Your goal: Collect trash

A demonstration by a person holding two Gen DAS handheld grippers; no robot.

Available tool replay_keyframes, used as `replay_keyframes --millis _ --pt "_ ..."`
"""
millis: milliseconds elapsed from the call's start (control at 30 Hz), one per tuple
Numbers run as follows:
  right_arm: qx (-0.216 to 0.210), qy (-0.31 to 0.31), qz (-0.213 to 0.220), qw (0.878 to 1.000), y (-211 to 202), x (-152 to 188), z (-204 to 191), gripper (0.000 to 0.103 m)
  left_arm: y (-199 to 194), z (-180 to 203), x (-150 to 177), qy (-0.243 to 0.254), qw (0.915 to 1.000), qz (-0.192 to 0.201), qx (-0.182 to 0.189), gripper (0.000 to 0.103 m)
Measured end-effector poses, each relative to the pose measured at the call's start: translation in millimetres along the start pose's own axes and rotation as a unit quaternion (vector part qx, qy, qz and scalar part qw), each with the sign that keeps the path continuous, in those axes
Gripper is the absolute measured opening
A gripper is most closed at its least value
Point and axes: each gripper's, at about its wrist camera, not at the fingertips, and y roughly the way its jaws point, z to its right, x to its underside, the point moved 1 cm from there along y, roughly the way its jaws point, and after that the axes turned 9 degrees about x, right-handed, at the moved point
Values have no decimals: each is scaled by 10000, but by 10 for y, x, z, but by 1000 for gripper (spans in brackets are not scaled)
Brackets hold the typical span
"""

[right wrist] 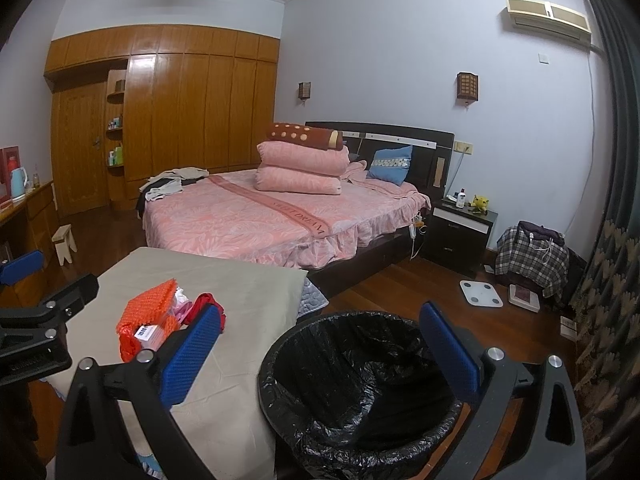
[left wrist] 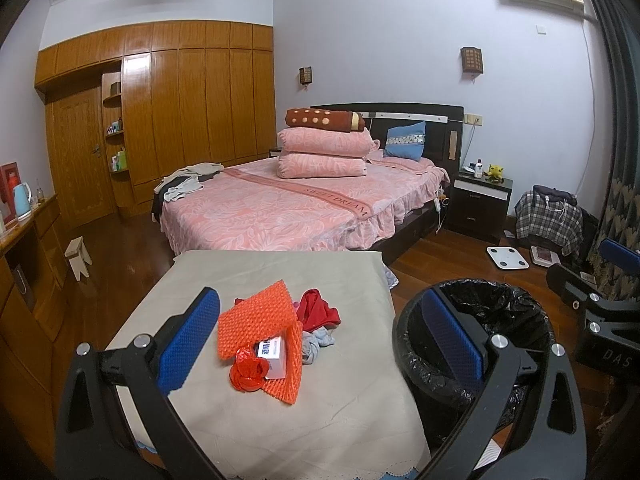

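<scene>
A heap of trash lies on a table with a grey cloth [left wrist: 256, 420]: an orange mesh sheet [left wrist: 256, 324], a white box [left wrist: 274, 356], a red plastic scrap [left wrist: 248, 374], red cloth [left wrist: 318, 312] and a bluish wad [left wrist: 318, 344]. A bin with a black liner [left wrist: 492, 320] stands to the table's right. My left gripper [left wrist: 316, 340] is open and empty, above the table's near side, its fingers either side of the heap. My right gripper [right wrist: 320, 354] is open and empty above the bin [right wrist: 360, 392]. The heap also shows in the right wrist view [right wrist: 150, 324].
A pink bed [left wrist: 280, 204] with stacked quilts stands behind the table. A dark nightstand [left wrist: 478, 204], a white scale [left wrist: 507, 257] and a chair with plaid cloth [left wrist: 548, 216] are on the right. A wooden desk [left wrist: 24, 264] and a stool [left wrist: 79, 257] are on the left.
</scene>
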Motion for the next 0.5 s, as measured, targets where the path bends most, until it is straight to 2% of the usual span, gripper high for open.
replay_keyframes --millis 500 --pt "5 -1 2 10000 4 3 -1 97 25 19 9 -3 10000 -7 -4 98"
